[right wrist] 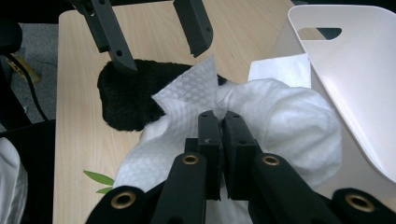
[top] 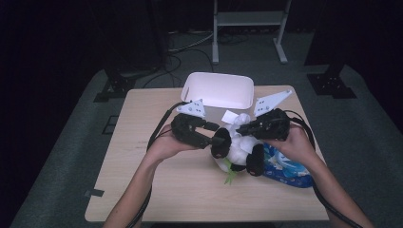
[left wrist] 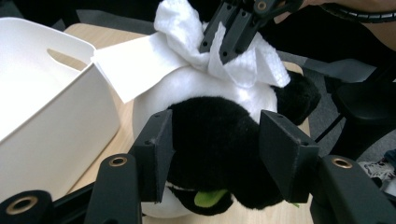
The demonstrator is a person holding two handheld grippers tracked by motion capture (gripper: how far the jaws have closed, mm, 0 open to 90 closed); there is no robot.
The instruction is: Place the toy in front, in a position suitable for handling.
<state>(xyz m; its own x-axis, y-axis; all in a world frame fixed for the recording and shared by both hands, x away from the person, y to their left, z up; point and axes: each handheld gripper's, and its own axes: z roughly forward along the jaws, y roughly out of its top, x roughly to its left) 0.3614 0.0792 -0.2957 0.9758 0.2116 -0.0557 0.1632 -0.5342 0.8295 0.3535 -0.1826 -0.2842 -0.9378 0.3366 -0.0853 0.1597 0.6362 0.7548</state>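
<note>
A black-and-white plush toy (top: 237, 148) lies on the wooden table (top: 142, 142) in front of a white bin. A crumpled white paper towel (right wrist: 280, 116) is draped over its top. My right gripper (right wrist: 220, 123) is shut on a fold of that towel (left wrist: 182, 32), coming in from above (left wrist: 217, 51). My left gripper (left wrist: 224, 149) is open, its jaws straddling a black part of the plush (left wrist: 210, 130). From the right gripper view the left gripper (right wrist: 159, 46) hangs just over that black part (right wrist: 126, 98).
The white bin (top: 218, 90) stands at the table's far edge, right behind the toy. A flat white sheet (right wrist: 280, 70) lies against its wall. A blue patterned package (top: 287, 171) sits under the right hand. Green leaf pieces (top: 229, 178) poke out beneath the toy.
</note>
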